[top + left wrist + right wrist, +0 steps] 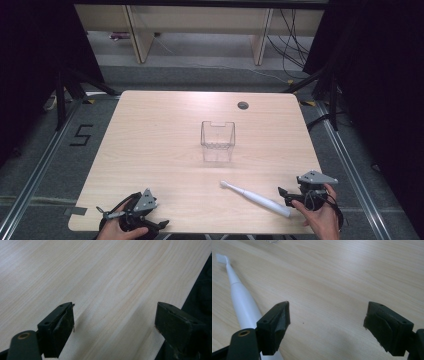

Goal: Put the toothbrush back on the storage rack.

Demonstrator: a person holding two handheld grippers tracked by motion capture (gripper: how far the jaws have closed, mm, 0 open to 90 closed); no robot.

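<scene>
The worktop (160, 145) is light wood with rounded corners. A clear bin (217, 135) stands upright near its centre, open side up. A white toothbrush (255, 198) lies flat at 5 o'clock from the bin, well apart from it, with the brush head pointing to 10 o'clock and the handle end toward the near right corner.

The left tool (131, 218) sits at the near left edge, held in a hand (117, 229). In the left gripper view its jaws are spread wide with bare worktop between them: released, grasping nothing.

The right tool (289, 195) sits at the near right edge, just beside the toothbrush handle end. In the right gripper view the jaws are spread wide and the toothbrush (240, 302) passes outside the left jaw, not between the two. A round grommet (243, 105) sits at 1 o'clock from the bin.
</scene>
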